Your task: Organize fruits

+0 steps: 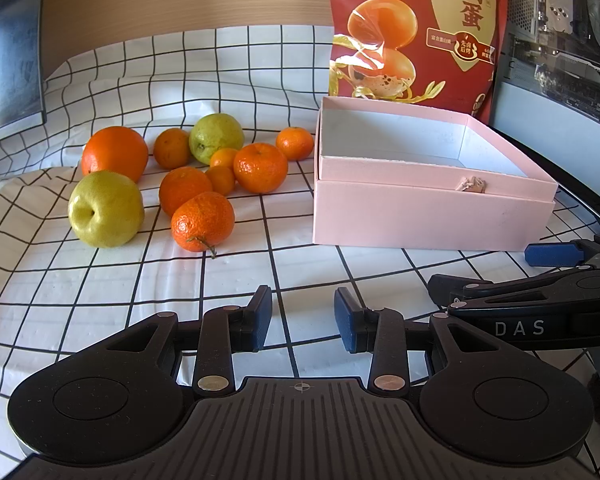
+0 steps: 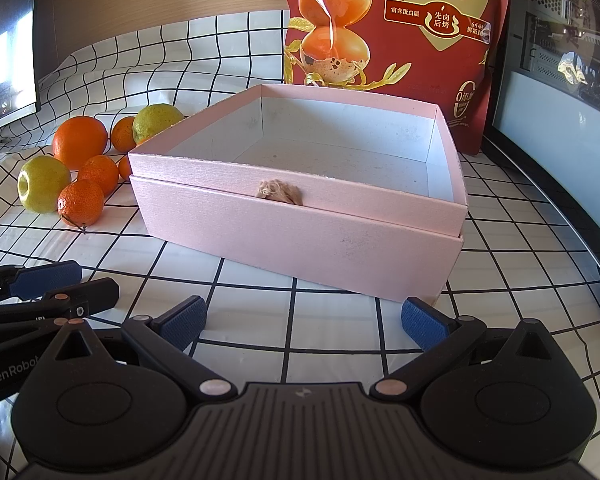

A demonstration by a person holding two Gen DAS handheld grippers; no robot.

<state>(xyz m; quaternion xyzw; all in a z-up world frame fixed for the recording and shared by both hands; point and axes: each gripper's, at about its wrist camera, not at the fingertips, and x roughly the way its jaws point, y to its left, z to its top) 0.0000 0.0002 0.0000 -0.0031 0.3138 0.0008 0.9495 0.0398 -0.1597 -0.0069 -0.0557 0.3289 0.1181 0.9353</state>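
A pile of fruit lies on the checked cloth: a large orange, several mandarins, the nearest with a stem, and two green pears. The fruit also shows at the left of the right wrist view. An open pink box stands to the right of the fruit, with nothing in it. My left gripper is open and holds nothing, low over the cloth, short of the fruit. My right gripper is wide open and holds nothing, just in front of the box.
A red snack bag stands upright behind the box. A dark monitor is at the far left. A computer case and the table's dark edge are on the right. The two grippers lie close together.
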